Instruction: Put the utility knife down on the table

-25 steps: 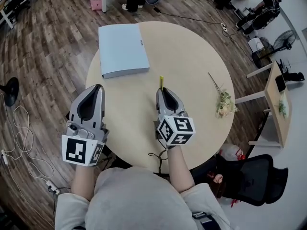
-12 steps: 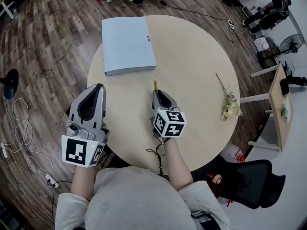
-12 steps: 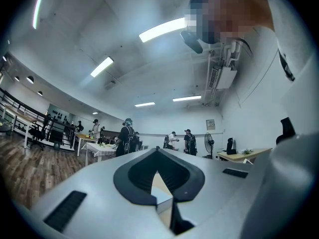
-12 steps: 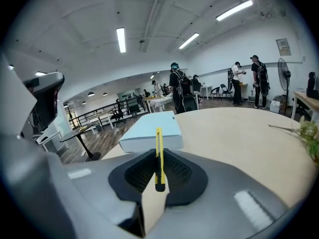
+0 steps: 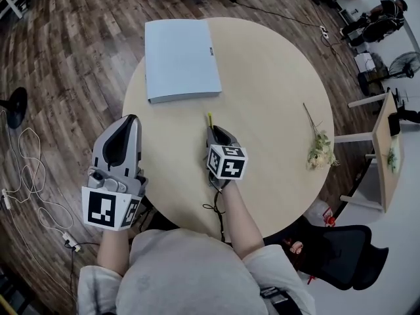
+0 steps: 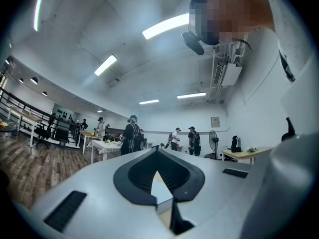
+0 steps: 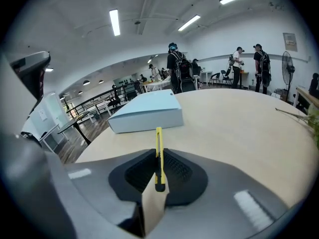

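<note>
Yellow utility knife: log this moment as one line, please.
right gripper: shut on yellow utility knife | position: over round beige table | left gripper: shut, empty, at table's left edge | knife: not yet released

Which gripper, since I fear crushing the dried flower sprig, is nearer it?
Right. The right gripper sits mid-table, left of the sprig; the left gripper hangs at the table's opposite edge.

Open workroom with a wood-plank floor (image 5: pixel 59 51) and long ceiling lights (image 7: pixel 114 21)

A round pale surface (image 5: pixel 282 71) stands on the dark planks, with white cables (image 5: pixel 26 176) looping over the floor at the left and a black office chair (image 5: pixel 342 261) at the lower right. A narrow side desk (image 5: pixel 379 143) and a standing fan (image 5: pixel 405 63) sit beyond. The walls (image 7: pixel 224 34) are white, and people (image 7: pixel 177 68) stand by far desks.
</note>
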{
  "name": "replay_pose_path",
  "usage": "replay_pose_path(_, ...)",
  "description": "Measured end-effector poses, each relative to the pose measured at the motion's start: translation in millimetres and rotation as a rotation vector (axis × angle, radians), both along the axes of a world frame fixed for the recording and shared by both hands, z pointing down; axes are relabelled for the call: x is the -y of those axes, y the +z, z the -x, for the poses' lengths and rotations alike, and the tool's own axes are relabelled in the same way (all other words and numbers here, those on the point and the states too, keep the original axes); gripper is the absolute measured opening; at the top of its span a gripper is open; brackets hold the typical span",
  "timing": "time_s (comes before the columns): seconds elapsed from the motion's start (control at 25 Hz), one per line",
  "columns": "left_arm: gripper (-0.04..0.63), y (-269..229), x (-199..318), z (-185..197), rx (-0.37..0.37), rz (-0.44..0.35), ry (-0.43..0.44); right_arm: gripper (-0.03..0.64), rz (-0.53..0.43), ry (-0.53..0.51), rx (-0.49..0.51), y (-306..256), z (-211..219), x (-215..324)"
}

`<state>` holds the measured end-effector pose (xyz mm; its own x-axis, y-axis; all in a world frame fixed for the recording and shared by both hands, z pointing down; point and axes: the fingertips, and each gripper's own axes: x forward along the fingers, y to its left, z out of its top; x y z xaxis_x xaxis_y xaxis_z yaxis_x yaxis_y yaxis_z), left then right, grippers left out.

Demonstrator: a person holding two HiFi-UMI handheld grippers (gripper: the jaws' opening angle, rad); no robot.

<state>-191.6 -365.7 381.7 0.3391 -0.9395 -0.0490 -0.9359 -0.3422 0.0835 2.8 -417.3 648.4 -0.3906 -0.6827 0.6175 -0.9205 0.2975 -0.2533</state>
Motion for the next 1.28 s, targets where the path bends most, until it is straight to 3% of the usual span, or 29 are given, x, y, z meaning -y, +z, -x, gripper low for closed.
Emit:
replay_pose_path(0.48,0.008,13,5,8,0.009,0.034,-0.023,0.057,0.091,-0.028,-0.059,34,5,-2)
replay_pose_path(1.04,0.008,17,9,8,0.0,0.043,-0.015,0.082,0.099,-0.054,-0.089,37,10,2)
replay_pose_path(1.28,0.008,14,9,5,-0.003,0.032,0.003,0.103,0.05,-0.032,-0.087,24,5,3)
